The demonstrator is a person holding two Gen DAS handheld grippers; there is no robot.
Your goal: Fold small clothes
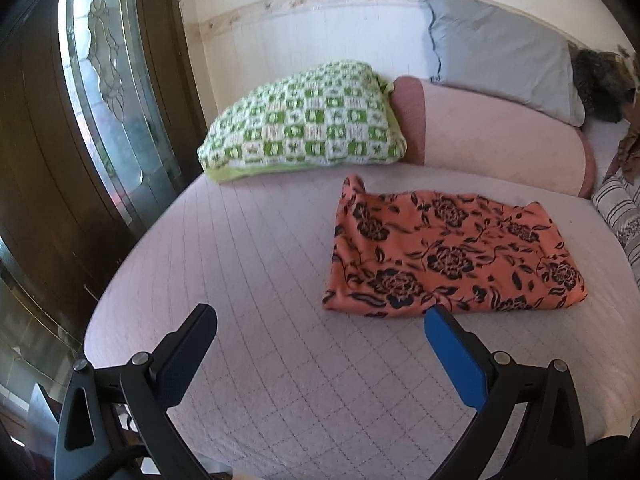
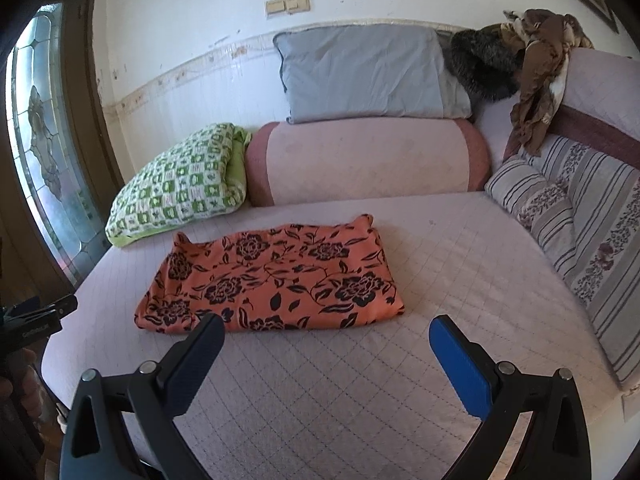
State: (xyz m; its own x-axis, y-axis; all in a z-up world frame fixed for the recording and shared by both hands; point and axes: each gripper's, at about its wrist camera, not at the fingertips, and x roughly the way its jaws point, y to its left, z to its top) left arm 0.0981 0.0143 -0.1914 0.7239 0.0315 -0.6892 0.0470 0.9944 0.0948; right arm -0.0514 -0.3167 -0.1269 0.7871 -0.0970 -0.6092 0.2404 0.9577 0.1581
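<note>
An orange garment with a black flower print (image 1: 448, 254) (image 2: 276, 274) lies folded into a flat rectangle on the pink quilted bed (image 1: 248, 280) (image 2: 460, 272). My left gripper (image 1: 320, 316) hovers open just short of its near edge, the blue fingertip close to the cloth and nothing between the fingers. My right gripper (image 2: 326, 326) is open too, held just before the garment's near edge, its dark fingertip overlapping the cloth's front in the view. At the left edge of the right wrist view the left gripper (image 2: 48, 310) shows partly, in a hand.
A green checked pillow (image 1: 308, 124) (image 2: 180, 184), a pink bolster (image 1: 500, 136) (image 2: 368, 160) and a grey pillow (image 1: 500, 56) (image 2: 360, 76) lie behind the garment. Striped cushions (image 2: 580, 224) and brown clothes (image 2: 536, 80) are at the right. A wooden glazed door (image 1: 100, 100) stands left.
</note>
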